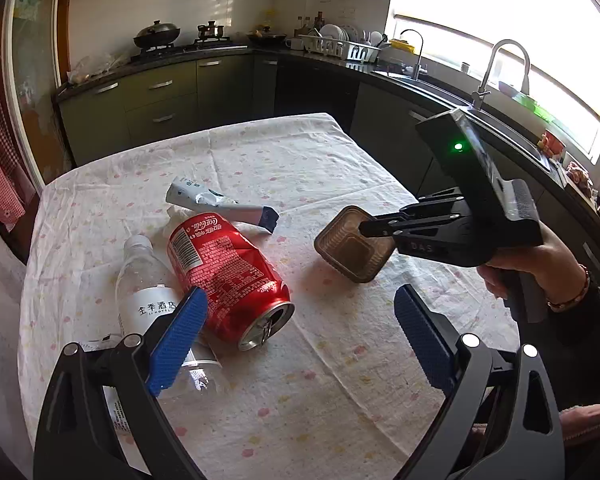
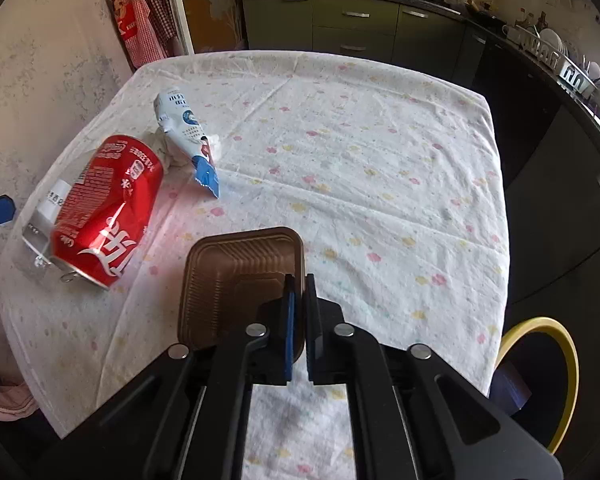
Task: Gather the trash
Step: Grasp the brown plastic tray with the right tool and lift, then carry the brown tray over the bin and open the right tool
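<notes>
My right gripper (image 2: 299, 280) is shut on the rim of a brown plastic tray (image 2: 236, 276) and holds it tilted above the table; it also shows in the left wrist view (image 1: 350, 246), with the gripper (image 1: 366, 228) at its edge. A dented red Coca-Cola can (image 1: 228, 272) lies on its side; it also shows in the right wrist view (image 2: 108, 212). A clear plastic bottle (image 1: 140, 284) lies beside it. A white and blue wrapper (image 1: 220, 202) lies behind the can. My left gripper (image 1: 300, 320) is open, just in front of the can and the bottle.
The table carries a white flowered cloth (image 2: 360, 160). Crumpled white paper (image 2: 168, 152) lies under the wrapper. A yellow-rimmed bin (image 2: 540, 380) stands off the table's right side. Kitchen counters, a stove and a sink (image 1: 440, 84) run behind and to the right.
</notes>
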Available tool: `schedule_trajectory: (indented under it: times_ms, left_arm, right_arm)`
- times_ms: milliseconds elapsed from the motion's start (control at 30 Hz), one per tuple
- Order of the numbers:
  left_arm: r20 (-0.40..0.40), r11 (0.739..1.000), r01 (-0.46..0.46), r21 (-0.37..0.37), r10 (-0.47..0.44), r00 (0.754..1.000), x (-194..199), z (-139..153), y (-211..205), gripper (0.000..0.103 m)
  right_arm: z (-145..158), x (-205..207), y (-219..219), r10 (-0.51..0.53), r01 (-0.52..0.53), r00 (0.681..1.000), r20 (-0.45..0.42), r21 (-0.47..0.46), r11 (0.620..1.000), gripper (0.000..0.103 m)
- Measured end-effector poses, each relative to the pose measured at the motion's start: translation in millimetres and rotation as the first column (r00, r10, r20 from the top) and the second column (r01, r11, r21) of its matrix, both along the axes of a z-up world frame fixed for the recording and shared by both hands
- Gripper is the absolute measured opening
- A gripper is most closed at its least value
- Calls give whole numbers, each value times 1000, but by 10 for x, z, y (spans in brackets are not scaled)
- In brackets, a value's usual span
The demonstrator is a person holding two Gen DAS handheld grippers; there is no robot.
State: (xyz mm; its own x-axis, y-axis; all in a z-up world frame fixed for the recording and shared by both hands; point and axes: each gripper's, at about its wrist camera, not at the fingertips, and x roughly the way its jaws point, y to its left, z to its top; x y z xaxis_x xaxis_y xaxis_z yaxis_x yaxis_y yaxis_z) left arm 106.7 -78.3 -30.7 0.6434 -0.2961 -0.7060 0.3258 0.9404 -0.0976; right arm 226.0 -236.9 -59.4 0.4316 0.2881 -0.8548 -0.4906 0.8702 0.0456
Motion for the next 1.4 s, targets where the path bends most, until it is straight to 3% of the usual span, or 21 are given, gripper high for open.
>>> schedule_trajectory:
  times_ms: [233, 467, 567, 667, 867, 1233, 1400]
  left_arm:
    - [5, 1000, 7, 15, -8, 1000, -16, -3, -30, 93]
    - [5, 999, 18, 29, -18, 1000, -28, -11, -91, 93]
    - [5, 999, 22, 34, -22, 1000, -21, -12, -122, 93]
    - [2, 999, 28, 40, -28, 1000, -18, -22, -156, 93]
    - [-5, 998, 39, 58, -39, 999, 2, -39, -246, 93]
    - [-9, 995, 62, 75, -61, 998, 13, -13, -377, 93]
    - [-10, 996, 55, 72, -54, 998, 25, -2, -364, 93]
  right_arm:
    - [196, -208, -275, -40, 39, 999, 27, 55, 998, 4]
    - [300, -393, -856, -164, 160, 985, 46, 85, 983, 4]
    - [306, -463, -1224, -253, 248, 966, 48, 97, 964, 4]
    - [260, -529, -1678, -368, 364, 928, 52, 84, 928, 4]
    - [62, -610, -2286, -505, 503, 863, 30, 53, 863, 4]
    - [-256, -632, -2726, -585, 586, 810, -24, 43, 809, 5]
    - [-303, -607, -2819, -612, 613, 790, -35, 44, 789, 22]
